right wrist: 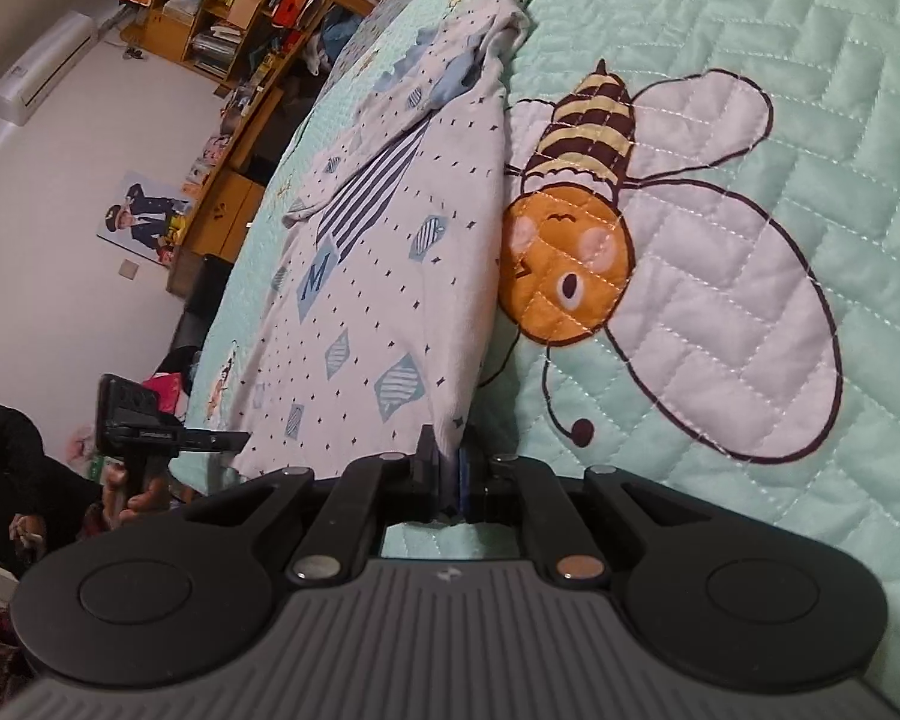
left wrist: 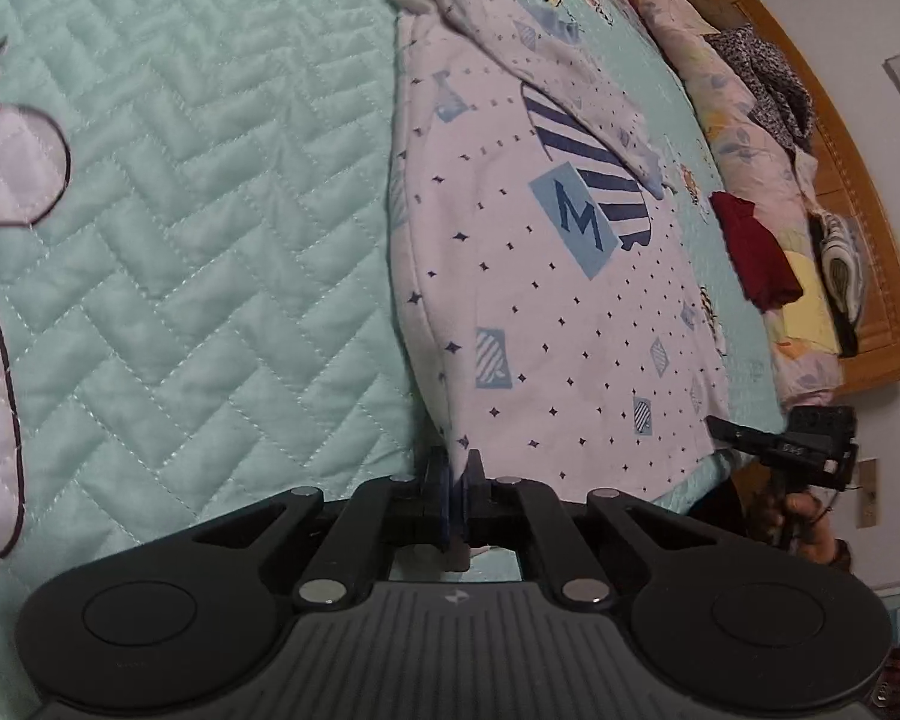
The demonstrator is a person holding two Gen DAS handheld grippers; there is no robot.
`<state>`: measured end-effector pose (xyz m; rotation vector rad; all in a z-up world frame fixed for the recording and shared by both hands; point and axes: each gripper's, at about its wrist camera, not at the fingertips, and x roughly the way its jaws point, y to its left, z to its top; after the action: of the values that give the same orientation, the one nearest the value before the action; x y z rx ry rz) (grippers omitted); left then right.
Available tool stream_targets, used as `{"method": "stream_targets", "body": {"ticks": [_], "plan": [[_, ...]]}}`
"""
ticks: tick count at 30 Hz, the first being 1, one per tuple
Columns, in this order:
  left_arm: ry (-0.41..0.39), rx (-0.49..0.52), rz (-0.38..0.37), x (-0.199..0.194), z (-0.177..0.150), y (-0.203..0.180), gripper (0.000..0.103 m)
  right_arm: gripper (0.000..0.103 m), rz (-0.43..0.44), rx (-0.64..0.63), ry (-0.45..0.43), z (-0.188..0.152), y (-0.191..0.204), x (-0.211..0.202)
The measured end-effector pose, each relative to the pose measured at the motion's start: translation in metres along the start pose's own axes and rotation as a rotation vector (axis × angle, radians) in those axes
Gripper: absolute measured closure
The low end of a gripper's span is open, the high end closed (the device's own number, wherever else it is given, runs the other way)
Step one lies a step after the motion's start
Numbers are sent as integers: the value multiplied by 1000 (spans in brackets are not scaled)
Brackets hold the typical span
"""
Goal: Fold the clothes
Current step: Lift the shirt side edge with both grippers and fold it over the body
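A white top (left wrist: pixel 540 276) with small dark stars, blue patches and an "M" badge lies flat on the mint quilted bedspread (left wrist: pixel 180 240). Its near hem points toward both cameras. My left gripper (left wrist: pixel 455 468) is shut on the hem's left corner, the cloth pinched between the pads. The right gripper (left wrist: pixel 717 423) reaches the hem's other corner at the right edge of this view. In the right wrist view the same top (right wrist: pixel 378 276) stretches away, and my right gripper (right wrist: pixel 447 456) is shut on its near corner. The left gripper (right wrist: pixel 243 438) touches the hem farther left, held by a hand (right wrist: pixel 132 492).
A pile of other clothes, with a dark red piece (left wrist: pixel 756 252), lines the bed's far side against a wooden headboard (left wrist: pixel 870 228). A bee applique (right wrist: pixel 570 252) lies beside the top on the bedspread (right wrist: pixel 780 30). Wooden shelves (right wrist: pixel 228 12) stand beyond the bed.
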<state>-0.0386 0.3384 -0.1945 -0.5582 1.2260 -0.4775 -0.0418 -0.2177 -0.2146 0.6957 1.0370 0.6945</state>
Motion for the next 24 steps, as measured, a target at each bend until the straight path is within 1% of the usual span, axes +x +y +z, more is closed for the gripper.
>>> {"method": "stream_targets", "body": {"ticks": [2, 3, 6, 8, 10, 12, 15, 19, 21, 24], "plan": [[-18, 1, 35, -4, -3, -6, 101, 97, 0, 18, -18, -2, 1, -1], [-32, -9, 38, -7, -3, -7, 101, 97, 11, 29, -26, -3, 1, -1], [-95, -72, -16, -18, -4, -6, 101, 97, 88, 63, -53, -3, 4, -4], [-143, -93, -64, -28, -3, -9, 101, 97, 157, 85, -80, -1, 6, -7], [-197, -110, -120, -39, 1, -13, 101, 97, 236, 99, -112, 5, 10, -10], [-257, -130, -168, -49, 8, -16, 101, 97, 296, 110, -142, 16, 14, -12], [-337, -183, -238, -62, 26, -18, 101, 97, 352, 108, -181, 38, 24, -13], [-410, -229, -291, -71, 60, -22, 101, 97, 412, 138, -251, 77, 25, -11], [-435, -256, -296, -70, 80, -23, 101, 97, 428, 168, -289, 98, 24, -6], [-447, -302, -283, -63, 117, -17, 101, 97, 433, 209, -337, 134, 17, 8]]}}
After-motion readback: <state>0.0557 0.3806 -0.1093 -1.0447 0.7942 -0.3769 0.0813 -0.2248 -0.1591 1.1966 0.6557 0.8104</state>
